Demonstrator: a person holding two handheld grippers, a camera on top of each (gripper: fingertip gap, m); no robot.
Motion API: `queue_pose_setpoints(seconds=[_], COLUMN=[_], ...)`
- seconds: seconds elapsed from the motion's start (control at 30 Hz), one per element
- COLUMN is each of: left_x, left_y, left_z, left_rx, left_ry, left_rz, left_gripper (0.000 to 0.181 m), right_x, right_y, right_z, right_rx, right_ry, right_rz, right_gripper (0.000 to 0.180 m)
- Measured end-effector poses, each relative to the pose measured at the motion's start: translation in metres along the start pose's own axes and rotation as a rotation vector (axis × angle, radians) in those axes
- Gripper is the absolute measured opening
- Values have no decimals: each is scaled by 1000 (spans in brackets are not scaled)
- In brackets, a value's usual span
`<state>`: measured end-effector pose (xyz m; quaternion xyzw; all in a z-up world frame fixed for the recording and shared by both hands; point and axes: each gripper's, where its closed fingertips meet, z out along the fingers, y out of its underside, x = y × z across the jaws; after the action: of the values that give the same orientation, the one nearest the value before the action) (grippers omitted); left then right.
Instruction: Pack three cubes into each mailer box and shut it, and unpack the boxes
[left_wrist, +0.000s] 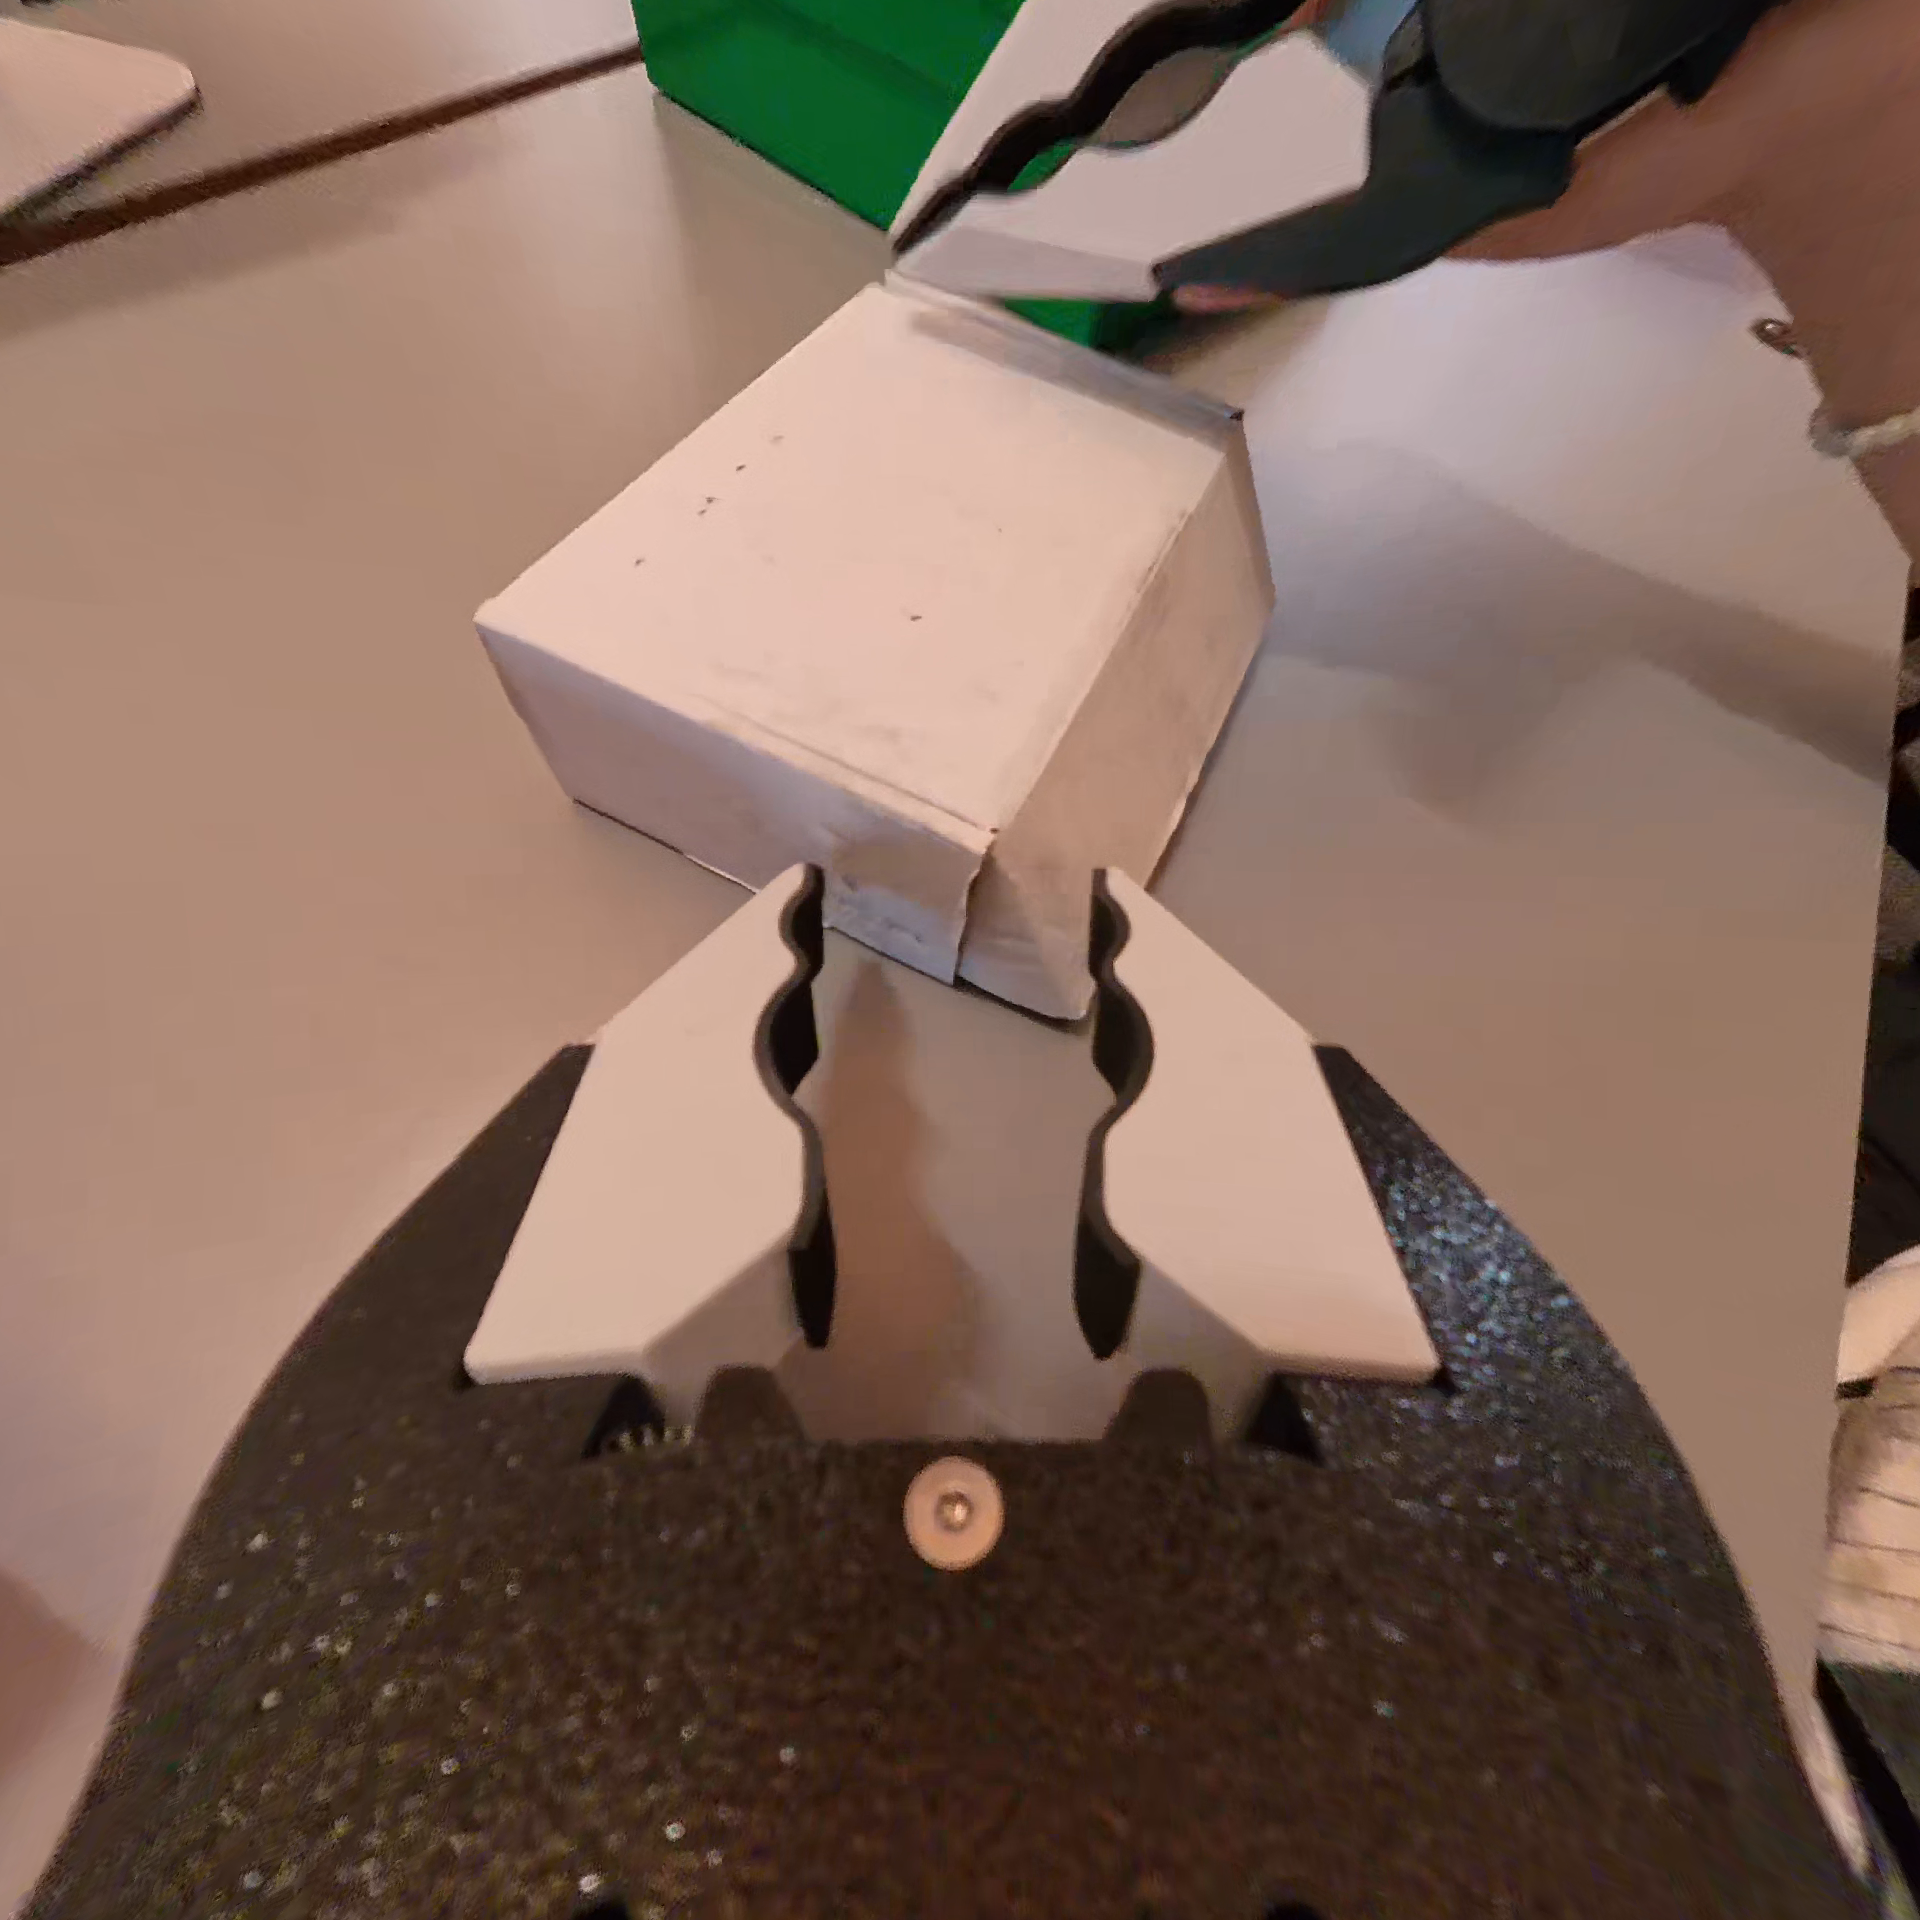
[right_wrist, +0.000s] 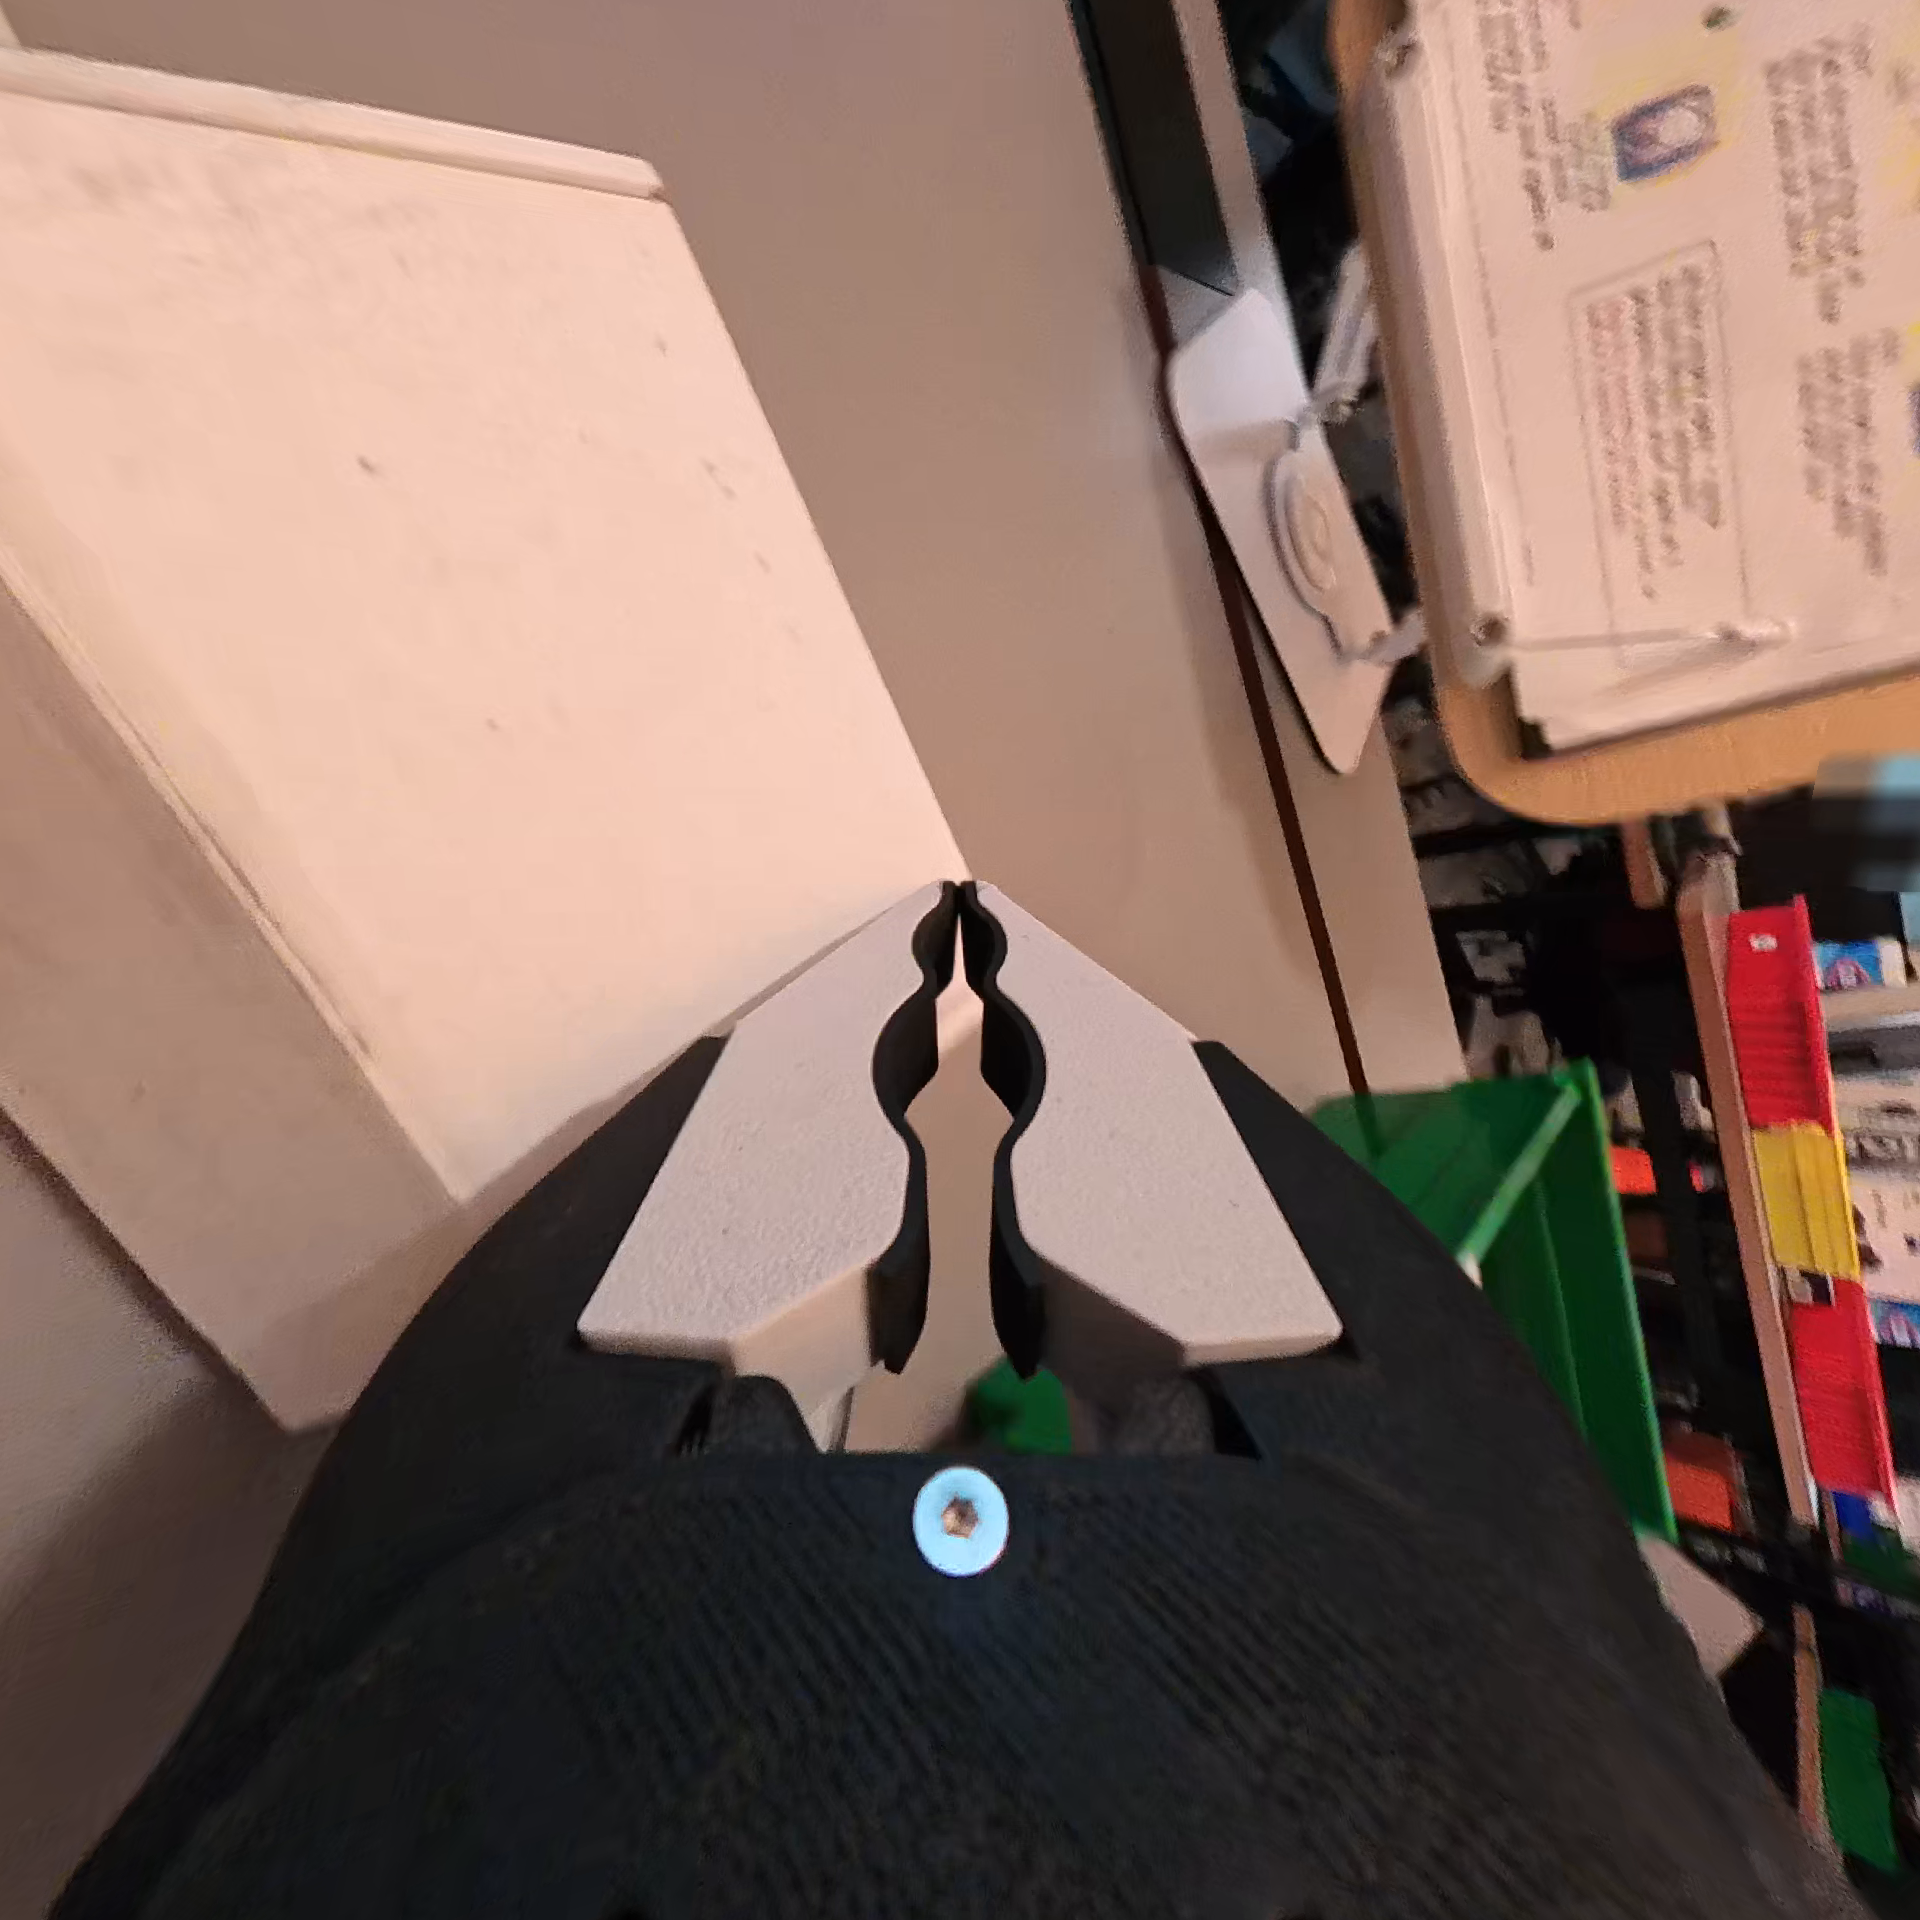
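Your left gripper (left_wrist: 956, 914), at six o'clock, has jaws apart astride the near corner of the closed box (left_wrist: 883, 623) mid-table. The thin card looks light and crushable, so grip its folded edges. At one o'clock, your right gripper (left_wrist: 925, 223) has jaws together, empty.

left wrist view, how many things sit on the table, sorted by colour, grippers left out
White: 2, the shut white cardboard mailer box in the middle and a flat white cardboard piece cut off at the far left edge.
Green: 1, a green bin behind the box.
Total: 3 on the light table.
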<state>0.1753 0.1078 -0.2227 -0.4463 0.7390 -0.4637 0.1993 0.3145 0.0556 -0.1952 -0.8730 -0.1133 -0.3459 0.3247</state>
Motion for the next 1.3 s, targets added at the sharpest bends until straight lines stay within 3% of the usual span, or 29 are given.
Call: queue_pose_setpoints(seconds=[0.03, 0.1, 0.2, 0.3, 0.4, 0.53, 0.6, 0.73, 0.93, 1.03, 1.17, 1.23, 1.3], left_x=[0, -1, 3, 9, 0, -5, -5, -18, -34, -35, -37, -32, -34], left_y=[-2, -6, -17, -23, -5, 11, 10, 6, 2, 1, 2, 4, -2], left_z=[-3, -12, -21, -15, 3, 19, 22, 28, 36, 37, 39, 39, 34], left_rx=[20, 62, 144, 151, -21, -144, -148, -147, -159, -155, -164, -169, -122], left_ry=[-3, -31, 22, 146, 135, 116, 121, 82, -21, -28, -45, -19, -46], left_rz=[24, 79, 106, 71, 105, 159, 171, 199, 288, 308, 276, 302, 293], left_gripper=[54, 59, 52, 63, 105, 107, 103, 87, 69, 68, 74, 92, 103], right_x=[12, 16, -19, -27, -38, -58, -66, -75, -64, -64, -63, -63, -47], right_y=[5, 11, 23, 37, 33, 37, 40, 31, 36, 36, 35, 37, 34], right_z=[-12, -42, -78, -76, -66, -50, -44, -42, -27, -27, -25, -29, -41], right_rx=[1, 62, 147, 175, 246, 209, 181, 223, 172, 168, 148, 103, 44], right_ry=[46, 9, -272, -285, -333, -442, -487, -579, -453, -427, -435, -427, -341], right_rz=[39, 146, 337, 456, 502, 478, 437, 383, 252, 216, 301, 266, 217], right_gripper=[0, 8, 38, 70, 84, 95, 97, 81, 58, 56, 58, 63, 82])
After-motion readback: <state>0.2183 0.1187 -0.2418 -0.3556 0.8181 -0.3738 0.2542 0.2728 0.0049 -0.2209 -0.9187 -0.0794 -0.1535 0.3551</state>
